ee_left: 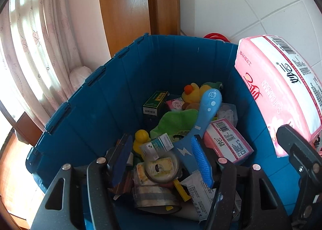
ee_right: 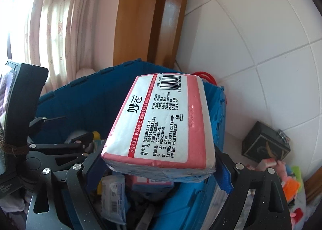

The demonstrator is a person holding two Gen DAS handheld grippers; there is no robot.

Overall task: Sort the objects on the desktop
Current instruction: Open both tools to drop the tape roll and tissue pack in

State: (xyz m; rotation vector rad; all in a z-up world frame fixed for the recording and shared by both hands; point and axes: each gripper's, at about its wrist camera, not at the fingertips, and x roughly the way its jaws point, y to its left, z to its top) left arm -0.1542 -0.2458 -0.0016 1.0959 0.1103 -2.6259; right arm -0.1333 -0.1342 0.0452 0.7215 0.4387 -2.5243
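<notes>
**Tissue pack over the bin, brush just going in**

Sorting looks well along, judging by the deep blue plastic storage bin (ee_left: 112,97): its floor is already crowded w/ stuff – a yellow rubber duck w/ orange beak (ee_left: 192,93), a green cardboard box (ee_left: 154,102), a smaller pink-and-white tissue packet (ee_left: 229,141), a clear tape roll (ee_left: 155,195), a small white-and-teal carton (ee_left: 158,146), green cloth, misc. wrappers. Not finished though: in the right wrist view a dark patterned box (ee_right: 265,143) and a heap of bright-coloured toys (ee_right: 289,181) sit outside the bin, to its right near the tiled wall. Those are prob. what's left, plus the two items in hand.

Right gripper (ee_right: 159,169) is spread wide and clamped on the big pink-and-white plastic-wrapped tissue pack (ee_right: 161,121); both blue-padded fingers press its near end, one each side. Pack is soft, wrapper dented, printed label and barcode face up, tilted up and away, hanging over the bin's right side above the contents – not dropped yet.

Left gripper (ee_left: 167,159) reaches down into the bin. A blue plastic hairbrush w/ smiley handle and lightning mark (ee_left: 199,133) lies between its fingers, bristle head against the right finger, handle resting up on the pile. Jaws are part spread; left pad looks clear of the brush, so I judge it let go.
</notes>
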